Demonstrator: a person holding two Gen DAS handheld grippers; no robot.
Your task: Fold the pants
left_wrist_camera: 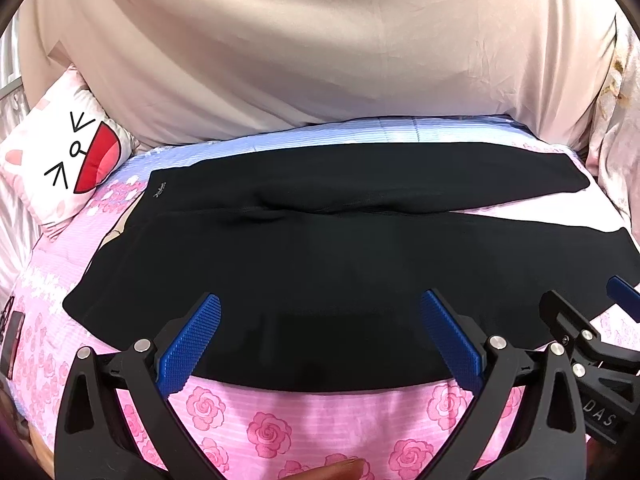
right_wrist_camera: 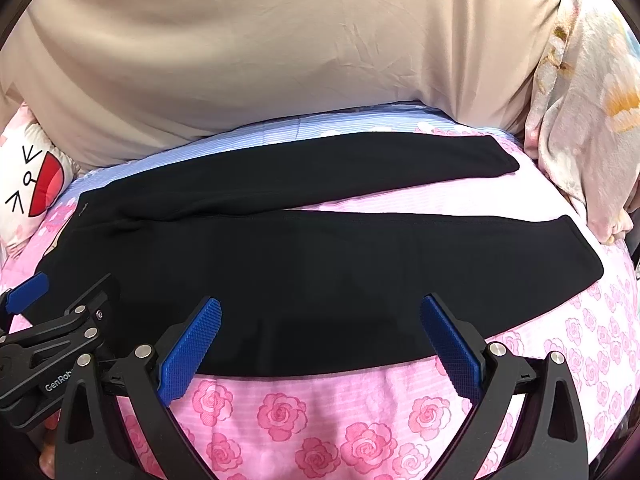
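**Left wrist view: both claws spread above the near edge of the pants**

Left wrist and right wrist views show black soft knit pants lying flat on a pink bed cover with a rose print. The waist is at the left side, near a white cartoon-face pillow, and the two legs go to the right with a narrow gap between them. Behind stands a beige cloth drape.

The left gripper hovers over the near edge of the near leg with its blue pads wide apart and nothing between them. The right gripper does the same further right, also spread and empty.

I judge that the folding is not yet begun. The risk is in the grasp: if a pad also catches the pink cover under the hem, the cover can lift together with the pants. If the two claws pinch at unequal depth, the near leg can land crooked on the far leg. The fabric looks thin and may slip out.
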